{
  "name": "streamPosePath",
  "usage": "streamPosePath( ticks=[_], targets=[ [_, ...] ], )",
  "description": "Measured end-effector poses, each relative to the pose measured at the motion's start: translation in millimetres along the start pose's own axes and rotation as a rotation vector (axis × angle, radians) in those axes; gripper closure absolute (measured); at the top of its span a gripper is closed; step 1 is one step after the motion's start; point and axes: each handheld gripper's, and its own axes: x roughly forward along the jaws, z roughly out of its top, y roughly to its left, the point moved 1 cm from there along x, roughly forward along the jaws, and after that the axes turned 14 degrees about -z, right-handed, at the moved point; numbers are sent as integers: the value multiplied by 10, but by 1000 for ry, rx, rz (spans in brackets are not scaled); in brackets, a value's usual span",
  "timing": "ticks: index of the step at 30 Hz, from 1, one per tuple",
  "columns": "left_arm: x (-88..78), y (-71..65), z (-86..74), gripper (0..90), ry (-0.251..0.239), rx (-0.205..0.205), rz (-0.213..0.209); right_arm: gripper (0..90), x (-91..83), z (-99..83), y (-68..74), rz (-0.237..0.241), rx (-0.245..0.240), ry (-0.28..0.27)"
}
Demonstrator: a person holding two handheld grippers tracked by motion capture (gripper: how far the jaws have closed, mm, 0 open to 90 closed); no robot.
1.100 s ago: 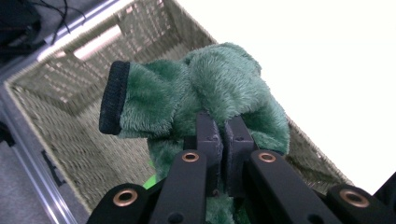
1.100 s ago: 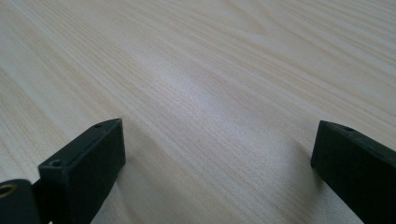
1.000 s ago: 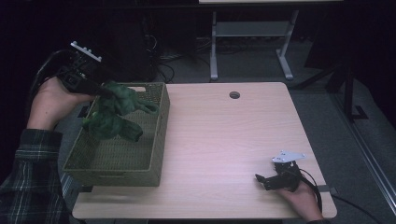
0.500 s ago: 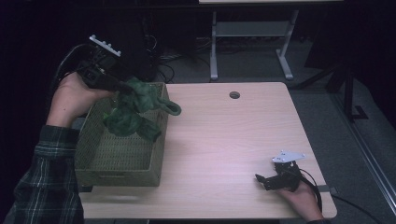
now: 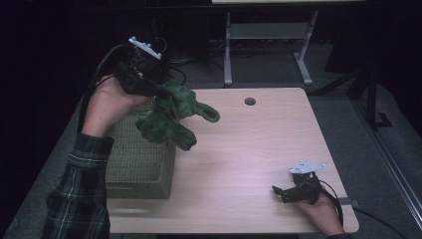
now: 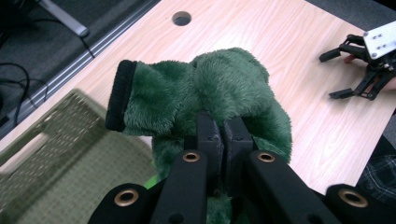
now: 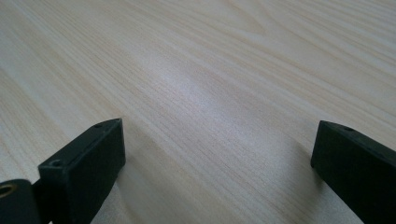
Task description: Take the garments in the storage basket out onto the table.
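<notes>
Hanging from closed jaws in the upper left of the high view, the green plush garment droops over the near right edge of the woven basket, with one fuzzy limb stretched out toward the middle of the frame. In the left gripper view its black-cuffed sleeve points to the left, so its long axis runs across the picture, and it hangs clear of the wooden table. The left gripper is clamped on the garment's bunched middle, pads pressed together through the plush. The right gripper rests low at the lower right, well apart from the cloth, its jaws spread wide over bare wood. By my judgement the open tabletop lies right of the load, nearer the carrying hand.
</notes>
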Motion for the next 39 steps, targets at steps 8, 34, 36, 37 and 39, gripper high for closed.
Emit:
streamPosePath(
  ticks=[8, 34, 36, 37, 39],
  targets=[
    [319, -172, 144, 875, 4, 20, -13, 25, 1, 0, -1, 0, -1, -1],
    [1626, -470, 247, 875, 32, 33, -122, 25, 2, 2, 0, -1, 1, 0],
    [1733, -482, 232, 875, 37, 32, -134, 25, 2, 2, 0, -1, 1, 1],
    [1787, -483, 223, 875, 37, 31, -139, 24, 2, 2, 0, 0, 2, -1],
    [1895, -487, 209, 875, 36, 21, -144, 24, 2, 2, -1, 0, 1, 0]
  ],
)
